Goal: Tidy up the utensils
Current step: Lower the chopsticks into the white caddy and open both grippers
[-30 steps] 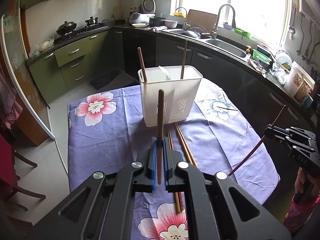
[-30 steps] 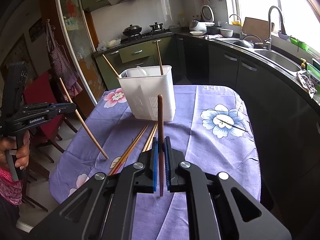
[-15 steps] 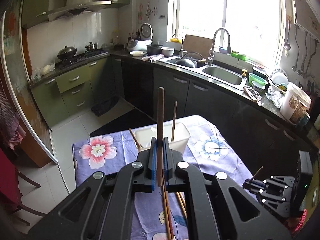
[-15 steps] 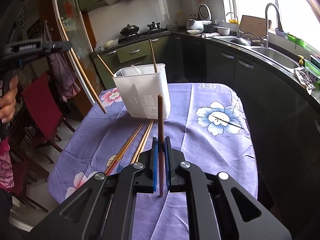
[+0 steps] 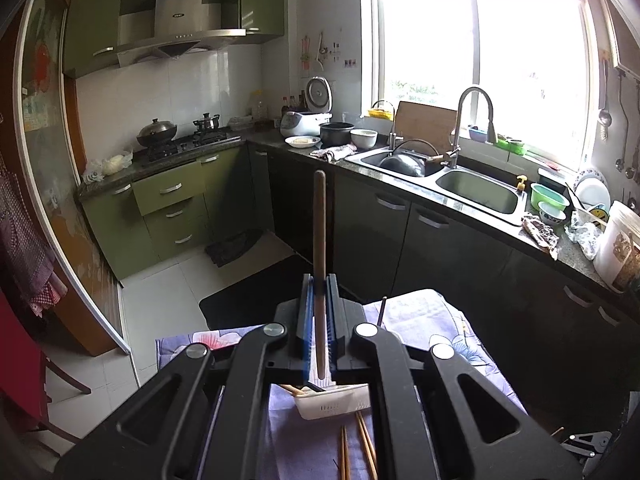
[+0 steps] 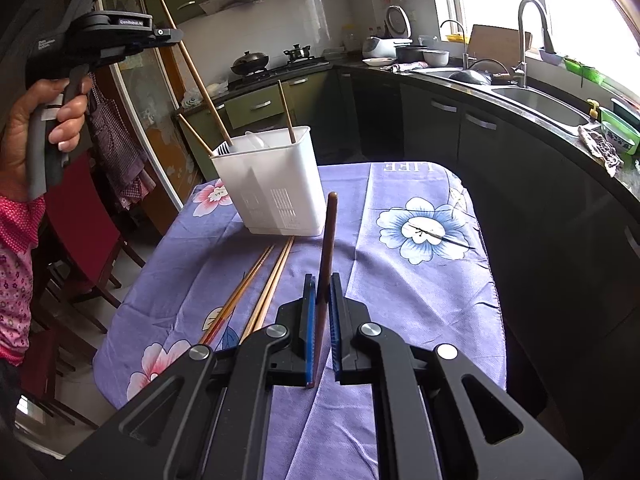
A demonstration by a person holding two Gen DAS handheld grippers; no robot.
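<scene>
The left gripper (image 6: 170,34) has risen: a second ago its camera faced the white slotted plastic utensil caddy (image 6: 272,184); now that caddy sits low, under the fingers. Its fingers are clamped on a long tan chopstick (image 6: 196,74) whose lower tip, only the right view shows, is inside the caddy's back-left corner, so release looks near. The right gripper (image 6: 322,304) grips a dark brown chopstick (image 6: 326,264); four loose chopsticks (image 6: 256,288) lie on the floral desk (image 6: 420,280) at seven o'clock from the caddy.

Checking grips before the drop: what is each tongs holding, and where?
Left tongs: light chopstick, near its top. Right tongs: dark chopstick, near its lower end.
</scene>
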